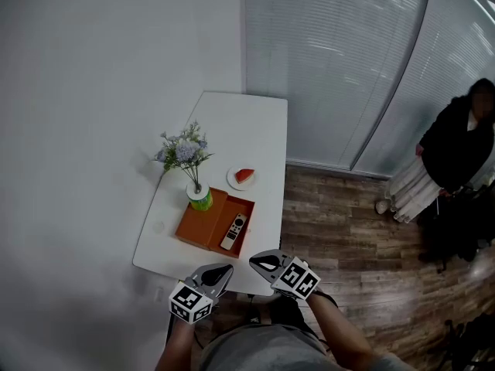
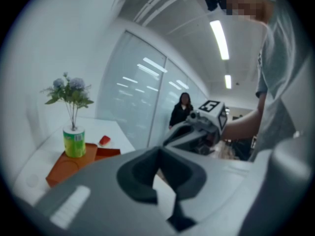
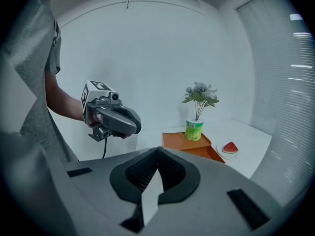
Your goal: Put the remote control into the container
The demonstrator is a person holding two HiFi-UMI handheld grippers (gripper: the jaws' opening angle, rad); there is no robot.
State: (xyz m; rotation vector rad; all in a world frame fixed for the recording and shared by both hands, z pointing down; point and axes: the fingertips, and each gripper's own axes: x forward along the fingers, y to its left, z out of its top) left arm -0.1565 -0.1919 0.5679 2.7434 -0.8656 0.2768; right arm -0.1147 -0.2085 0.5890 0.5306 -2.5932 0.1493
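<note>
The remote control point(image 1: 234, 231), pale with dark buttons, lies in the shallow orange container point(image 1: 193, 226) on the white table point(image 1: 232, 122). Both grippers hover at the table's near edge, short of the container. My left gripper point(image 1: 215, 273) is shut and holds nothing. My right gripper point(image 1: 267, 263) beside it has its jaws together and is empty too. In the left gripper view the container point(image 2: 64, 166) shows at the lower left, and the remote is hidden there. In the right gripper view the container point(image 3: 174, 139) sits mid-frame behind the left gripper point(image 3: 114, 120).
A green can with flowers point(image 1: 199, 197) stands on the container's far left corner. A small plate with a watermelon slice point(image 1: 244, 177) lies behind it. A person in dark clothes point(image 1: 460, 153) stands on the wood floor at the far right, by the blinds.
</note>
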